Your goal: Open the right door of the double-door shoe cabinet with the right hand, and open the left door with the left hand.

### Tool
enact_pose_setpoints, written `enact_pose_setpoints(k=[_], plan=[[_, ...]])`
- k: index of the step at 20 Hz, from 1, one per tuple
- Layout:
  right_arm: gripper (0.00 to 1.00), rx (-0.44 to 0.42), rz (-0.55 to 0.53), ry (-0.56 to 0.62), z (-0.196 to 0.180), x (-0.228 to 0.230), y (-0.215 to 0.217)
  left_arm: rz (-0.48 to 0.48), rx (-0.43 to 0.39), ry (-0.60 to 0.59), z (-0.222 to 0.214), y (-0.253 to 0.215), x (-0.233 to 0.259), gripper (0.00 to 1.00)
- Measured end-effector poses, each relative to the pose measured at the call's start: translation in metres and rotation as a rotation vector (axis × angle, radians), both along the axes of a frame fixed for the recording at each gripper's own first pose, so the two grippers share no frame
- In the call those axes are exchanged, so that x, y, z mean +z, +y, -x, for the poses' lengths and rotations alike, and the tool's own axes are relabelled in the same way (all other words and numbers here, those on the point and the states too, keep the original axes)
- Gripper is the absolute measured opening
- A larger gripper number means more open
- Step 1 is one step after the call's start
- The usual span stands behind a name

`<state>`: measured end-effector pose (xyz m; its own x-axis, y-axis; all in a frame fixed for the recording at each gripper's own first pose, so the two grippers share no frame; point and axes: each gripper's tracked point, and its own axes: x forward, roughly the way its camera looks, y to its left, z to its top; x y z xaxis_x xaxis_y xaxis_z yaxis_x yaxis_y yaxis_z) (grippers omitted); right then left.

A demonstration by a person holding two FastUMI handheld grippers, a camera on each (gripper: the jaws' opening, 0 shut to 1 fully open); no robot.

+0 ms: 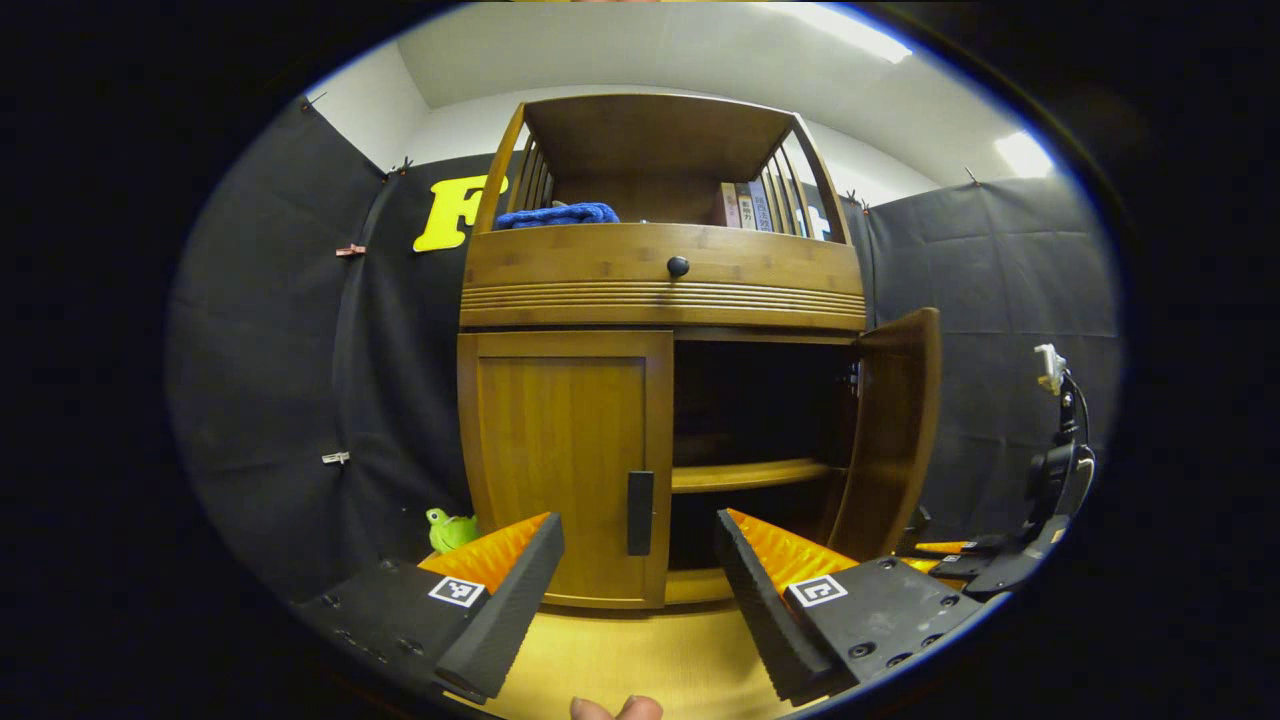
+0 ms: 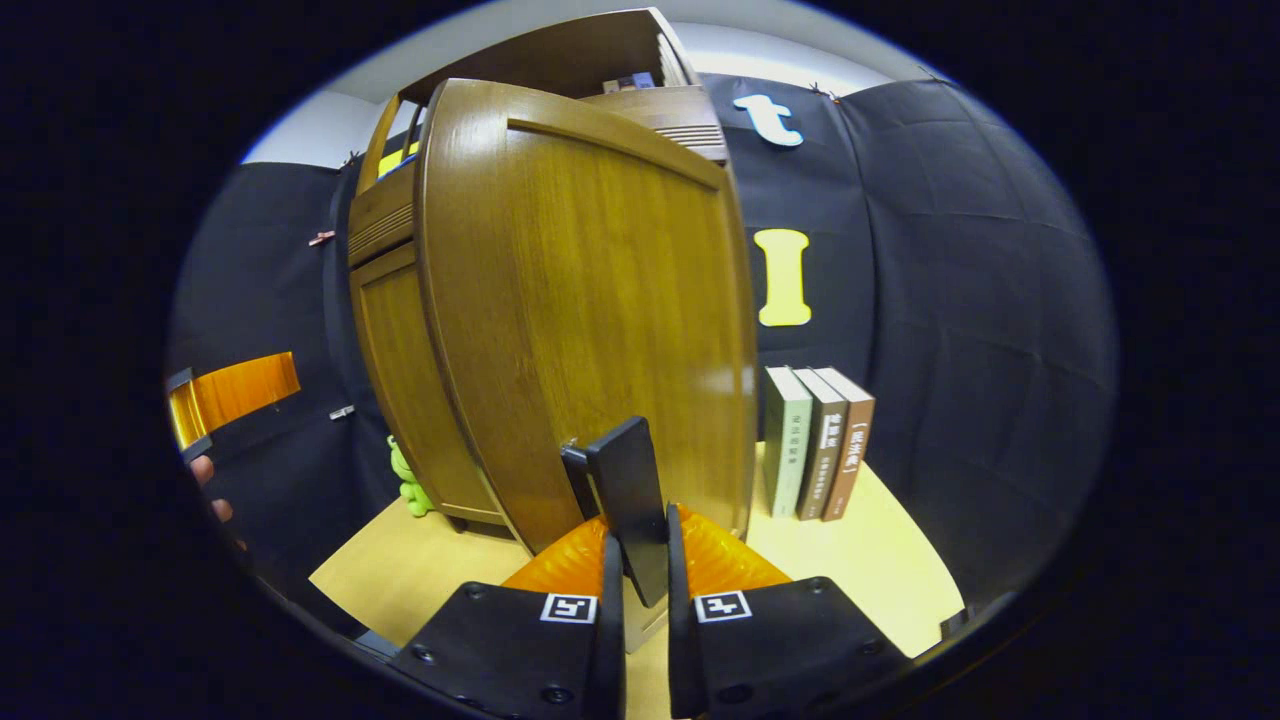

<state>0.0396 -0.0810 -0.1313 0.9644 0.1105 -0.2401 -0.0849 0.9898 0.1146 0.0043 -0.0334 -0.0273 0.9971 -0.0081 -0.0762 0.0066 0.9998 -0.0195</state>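
One door (image 2: pixel 590 320) hangs open, right tongs (image 2: pixel 640 570) clamping its handle (image 2: pixel 630 500); left tongs (image 1: pixel 640 590), spread, must next close on the shut door's handle (image 1: pixel 640 512).

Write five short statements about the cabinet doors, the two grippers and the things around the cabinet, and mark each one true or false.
1. The right door of the shoe cabinet stands open. True.
2. The right gripper is open and clear of the door. False: both fingers press on the right door's handle.
3. The left door is shut. True.
4. The left gripper is clamped on the left door's handle. False: its fingers are spread apart, with the handle seen between them farther off.
5. Three books stand upright on the table beside the cabinet. True.
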Motion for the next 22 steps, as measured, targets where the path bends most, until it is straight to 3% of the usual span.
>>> enact_pose_setpoints(k=[4, 13, 18, 22], plan=[[0.18, -0.048, -0.042, 0.011, 0.011, 0.003, -0.044, -0.005, -0.033, -0.004, -0.005, -0.024, 0.003, 0.92], [0.15, -0.165, -0.009, -0.025, 0.025, 0.019, -0.132, -0.013, -0.070, 0.007, -0.016, -0.051, 0.002, 0.92], [0.15, -0.185, -0.066, -0.027, 0.029, 0.023, -0.146, -0.016, -0.082, 0.015, -0.030, -0.059, 0.000, 0.94], [0.14, -0.200, -0.017, -0.047, 0.036, 0.031, -0.153, -0.028, -0.086, 0.009, -0.041, -0.065, 0.002, 0.92]])
